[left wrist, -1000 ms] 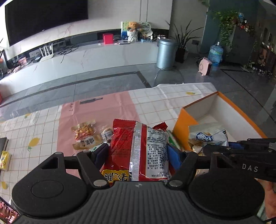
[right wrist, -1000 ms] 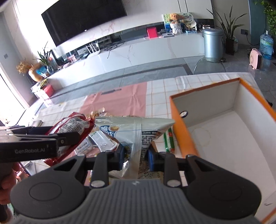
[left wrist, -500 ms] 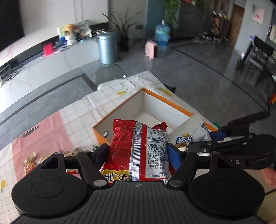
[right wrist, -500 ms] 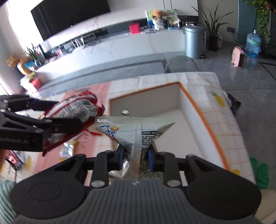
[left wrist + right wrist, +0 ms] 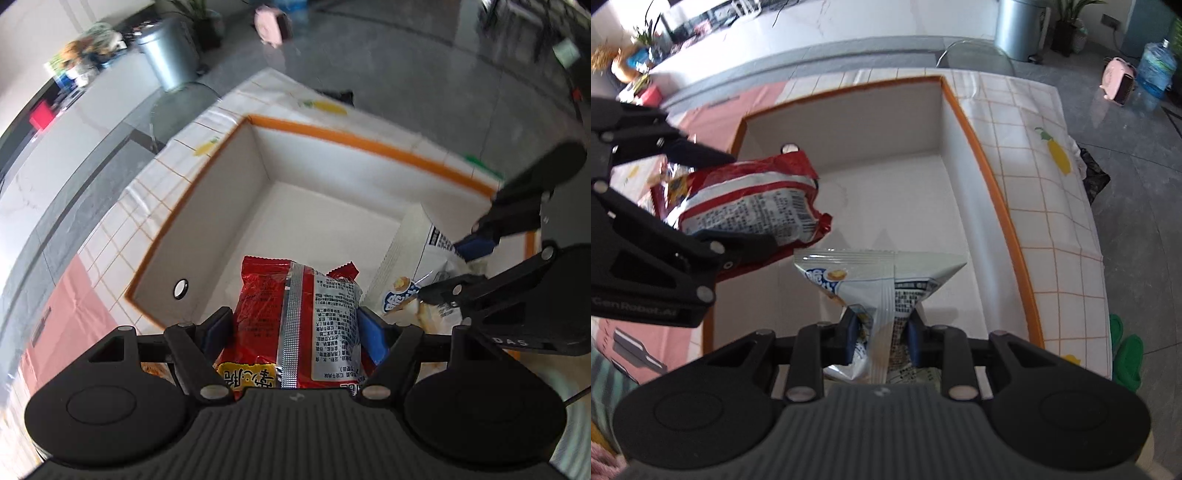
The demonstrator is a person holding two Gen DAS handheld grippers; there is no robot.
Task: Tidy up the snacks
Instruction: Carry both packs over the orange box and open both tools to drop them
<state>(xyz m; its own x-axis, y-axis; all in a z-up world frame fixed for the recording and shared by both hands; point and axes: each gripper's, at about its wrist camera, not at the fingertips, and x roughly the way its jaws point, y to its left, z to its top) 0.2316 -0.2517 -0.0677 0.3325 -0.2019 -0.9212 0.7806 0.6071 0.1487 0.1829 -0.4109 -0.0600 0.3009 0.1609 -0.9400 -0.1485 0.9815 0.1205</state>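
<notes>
- Left wrist view: your left gripper (image 5: 295, 325) pinches the red snack bag (image 5: 295, 314) across its width, blue pads pressed on both sides; the bag hangs above the near part of the box interior.
- Just right of it, your right gripper (image 5: 454, 266) pinches the white snack bag (image 5: 417, 266) over the box's right side.
- Beyond both bags lies the orange-rimmed box (image 5: 369, 144), white inside, with a round hole in its left wall.
- Right wrist view: your right gripper (image 5: 881, 332) is squeezed nearly together on the white snack bag (image 5: 882, 273), bunching its lower part.
- Your left gripper (image 5: 713, 199) holds the red snack bag (image 5: 750, 206) over the box's left half.
- The box (image 5: 990, 177) sits on the checked tablecloth (image 5: 1052, 192), near the table's right edge.
- Past the table's far edge stands a grey bin (image 5: 1019, 26).
</notes>
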